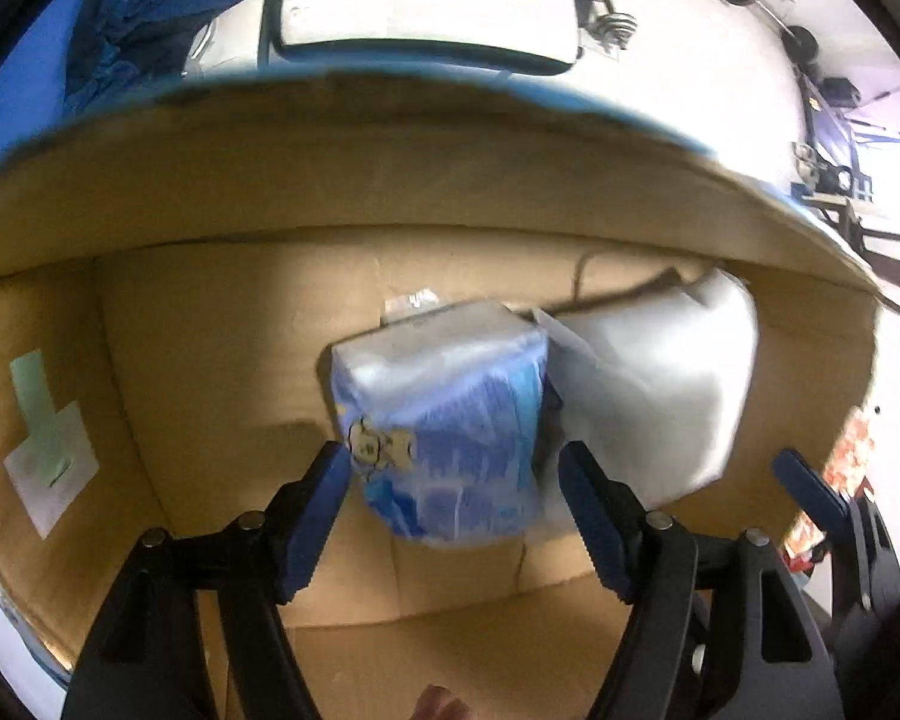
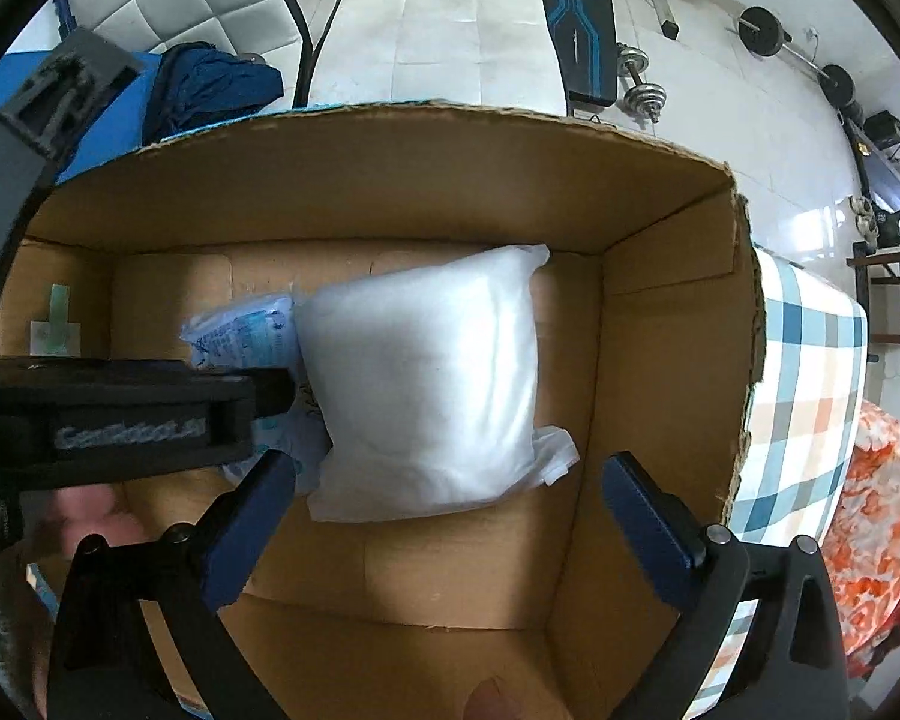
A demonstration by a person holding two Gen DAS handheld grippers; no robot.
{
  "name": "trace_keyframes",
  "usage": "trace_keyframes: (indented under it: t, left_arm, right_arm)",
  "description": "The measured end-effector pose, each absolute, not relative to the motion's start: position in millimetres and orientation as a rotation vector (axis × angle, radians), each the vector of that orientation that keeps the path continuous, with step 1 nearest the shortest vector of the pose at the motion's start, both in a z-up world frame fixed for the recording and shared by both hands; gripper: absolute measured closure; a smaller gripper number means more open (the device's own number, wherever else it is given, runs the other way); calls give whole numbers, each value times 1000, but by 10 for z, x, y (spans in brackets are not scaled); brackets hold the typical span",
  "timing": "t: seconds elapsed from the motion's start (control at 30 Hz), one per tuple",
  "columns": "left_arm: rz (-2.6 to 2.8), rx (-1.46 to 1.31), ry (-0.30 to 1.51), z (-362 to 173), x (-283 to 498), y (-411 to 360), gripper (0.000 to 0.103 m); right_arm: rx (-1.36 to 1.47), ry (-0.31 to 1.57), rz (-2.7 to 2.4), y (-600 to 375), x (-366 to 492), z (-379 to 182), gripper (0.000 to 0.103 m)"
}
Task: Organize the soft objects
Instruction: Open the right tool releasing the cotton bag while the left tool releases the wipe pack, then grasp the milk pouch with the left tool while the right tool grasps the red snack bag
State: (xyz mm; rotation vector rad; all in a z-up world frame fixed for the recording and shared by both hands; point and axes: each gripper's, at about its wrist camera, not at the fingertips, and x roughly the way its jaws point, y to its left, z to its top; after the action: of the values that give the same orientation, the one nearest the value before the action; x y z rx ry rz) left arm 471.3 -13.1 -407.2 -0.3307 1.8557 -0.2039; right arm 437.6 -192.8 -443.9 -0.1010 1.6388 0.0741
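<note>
inside the open brown cardboard box, two soft packs lie side by side on the floor of the box: a blue and white plastic-wrapped pack with a cartoon bear print and a plump white plastic-wrapped pillow-like pack, their sides touching. seen from the right wrist, the blue pack sits to the left of the white one and is partly hidden by the other tool.

the left gripper points steeply down into the box, its blue-padded jaws partly open on either side of the blue pack's near end; the left pad looks to be at the wrapper's edge, the right pad stands clear, so it is not clamped.

the right gripper hangs straight down above the white pack with jaws spread wide, holding nothing.

beyond the box a dark blue crumpled cloth lies on a blue surface, and a checked cloth lies beside the box's right wall.
</note>
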Motion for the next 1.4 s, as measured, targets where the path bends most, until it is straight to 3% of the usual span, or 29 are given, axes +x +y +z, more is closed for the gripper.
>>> trace_keyframes:
  t: [0.3, 0.53, 0.9, 1.17, 1.4]
  left_arm:
    - [-313, -311, 1704, -3213, 4131, 85, 33]
    - [-272, -283, 1647, -2944, 3273, 142, 33]
    - [-152, -257, 1746, -3580, 2065, -156, 33]
    - [-83, -255, 1812, -4289, 2076, -437, 33]
    - [-49, -139, 1794, -4457, 2218, -571, 33]
  right_arm:
    - [35, 1591, 139, -2228, 4104, -4015, 0]
    - [102, 1517, 184, -2475, 3281, -3684, 0]
    - [119, 1531, 109, -2807, 1942, -3849, 0]
    - [177, 1625, 36, -2935, 1916, -4703, 0]
    - [202, 1660, 26, -2871, 1972, -5166, 2]
